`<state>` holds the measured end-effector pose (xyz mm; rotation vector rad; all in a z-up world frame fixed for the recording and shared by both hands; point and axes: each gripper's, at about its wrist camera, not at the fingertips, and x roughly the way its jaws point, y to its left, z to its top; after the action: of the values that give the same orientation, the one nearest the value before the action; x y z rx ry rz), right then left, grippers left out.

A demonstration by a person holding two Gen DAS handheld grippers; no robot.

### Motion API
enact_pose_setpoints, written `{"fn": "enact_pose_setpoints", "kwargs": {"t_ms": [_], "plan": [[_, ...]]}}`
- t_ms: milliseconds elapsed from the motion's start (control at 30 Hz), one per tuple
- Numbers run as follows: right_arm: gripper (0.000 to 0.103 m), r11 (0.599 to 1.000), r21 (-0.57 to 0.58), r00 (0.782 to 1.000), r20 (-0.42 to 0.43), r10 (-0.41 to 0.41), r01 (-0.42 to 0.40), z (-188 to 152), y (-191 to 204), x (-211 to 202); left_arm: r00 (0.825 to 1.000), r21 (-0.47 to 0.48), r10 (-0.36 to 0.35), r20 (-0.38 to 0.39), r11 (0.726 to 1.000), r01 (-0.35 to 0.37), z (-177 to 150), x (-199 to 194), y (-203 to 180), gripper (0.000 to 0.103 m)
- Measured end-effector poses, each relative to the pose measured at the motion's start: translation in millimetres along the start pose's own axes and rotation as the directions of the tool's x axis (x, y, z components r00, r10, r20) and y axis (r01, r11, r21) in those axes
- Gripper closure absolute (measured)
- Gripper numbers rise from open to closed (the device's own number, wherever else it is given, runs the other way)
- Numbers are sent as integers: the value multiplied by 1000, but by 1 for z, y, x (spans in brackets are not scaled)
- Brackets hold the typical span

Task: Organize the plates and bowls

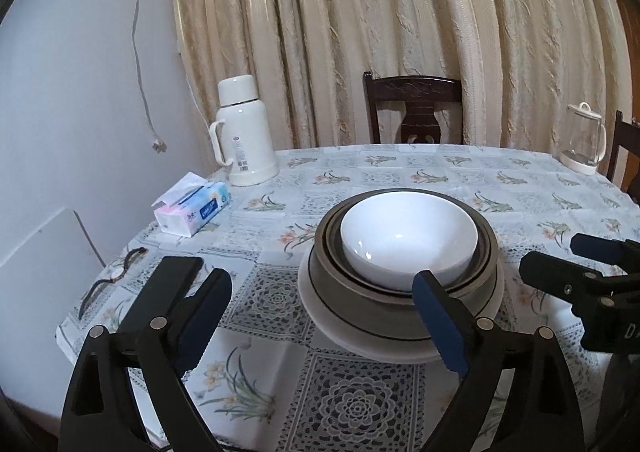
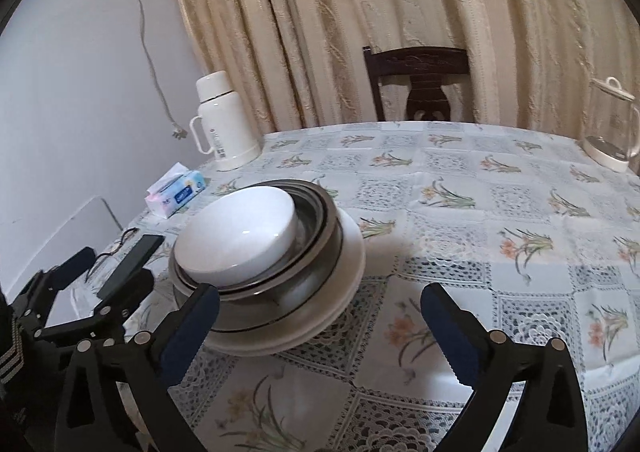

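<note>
Our left gripper (image 1: 320, 316) and right gripper (image 2: 320, 324) both hover with jaws spread apart, gripping nothing. Between them we see a glossy white ceramic bowl (image 1: 408, 242) nested in round steel bowls (image 1: 486, 252), stacked on a white black-rimmed plate (image 1: 360, 328) on the floral tablecloth (image 1: 280, 364).

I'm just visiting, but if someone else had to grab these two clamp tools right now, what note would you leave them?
Left gripper: open, holding nothing, near side of the stack.
Right gripper: open, holding nothing, just right of the stack.
Dishes: white bowl nested in metal bowls, all on a white plate on the table.
Done: everything visible is stacked in one pile.
Left: possibly nothing; check for stray dishes out of view.
</note>
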<state>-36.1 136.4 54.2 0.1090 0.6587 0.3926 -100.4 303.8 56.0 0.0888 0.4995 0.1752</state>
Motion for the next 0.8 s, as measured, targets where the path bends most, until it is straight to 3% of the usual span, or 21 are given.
{"fn": "enact_pose_setpoints", "kwargs": {"t_ms": [200, 333, 533, 800], "plan": [[0, 992, -94, 996, 56, -74, 79, -6, 15, -8, 999, 36, 31, 26, 999, -32, -6, -6, -2, 6], [0, 976, -189, 994, 47, -103, 110, -12, 28, -4, 999, 39, 35, 27, 999, -36, -10, -8, -1, 5], [0, 975, -201, 995, -7, -103, 100, -19, 31, 5, 998, 38, 52, 20, 998, -53, -16, -5, 4, 5], [0, 968, -226, 993, -4, -117, 113, -23, 41, 4, 998, 33, 70, -1, 997, -70, -26, 1, 12, 4]]}}
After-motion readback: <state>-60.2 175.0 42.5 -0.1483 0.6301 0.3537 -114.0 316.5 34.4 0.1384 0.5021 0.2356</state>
